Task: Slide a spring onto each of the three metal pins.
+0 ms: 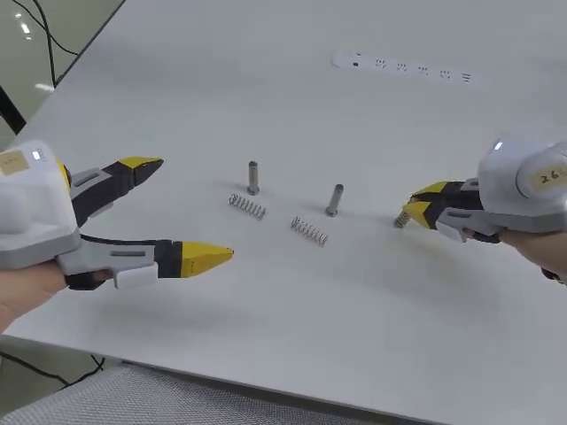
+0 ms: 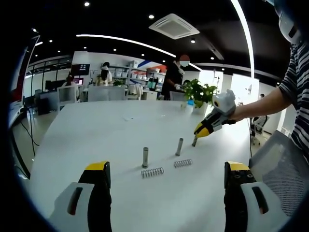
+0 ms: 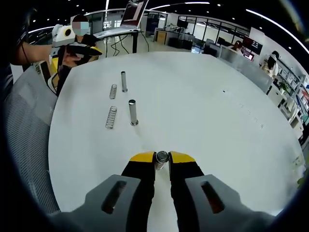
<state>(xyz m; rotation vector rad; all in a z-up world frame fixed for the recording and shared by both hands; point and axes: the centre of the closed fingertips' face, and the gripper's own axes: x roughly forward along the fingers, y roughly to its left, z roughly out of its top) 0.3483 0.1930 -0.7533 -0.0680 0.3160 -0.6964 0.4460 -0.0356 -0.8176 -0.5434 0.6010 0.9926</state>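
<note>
Two coiled metal-wire springs lie flat on our white workbench (image 1: 292, 328), beyond our yellow-tipped left gripper (image 1: 190, 208), whose jaws stand wide apart and hold nothing. We see the nearer spring (image 1: 309, 231) just before one short upright grey metal pin (image 1: 334, 200), the farther spring (image 1: 247, 207) just before a second pin (image 1: 253, 177). Our right gripper (image 1: 409, 205), jaws nearly closed, pinches a third spring (image 3: 160, 165) around the third pin (image 3: 161, 156). A white power strip (image 1: 403, 69) lies farthest.

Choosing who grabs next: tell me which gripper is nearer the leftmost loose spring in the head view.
Left. The left gripper hangs open just beside that spring; the right gripper is past both standing pins, shut on the third spring.
</note>
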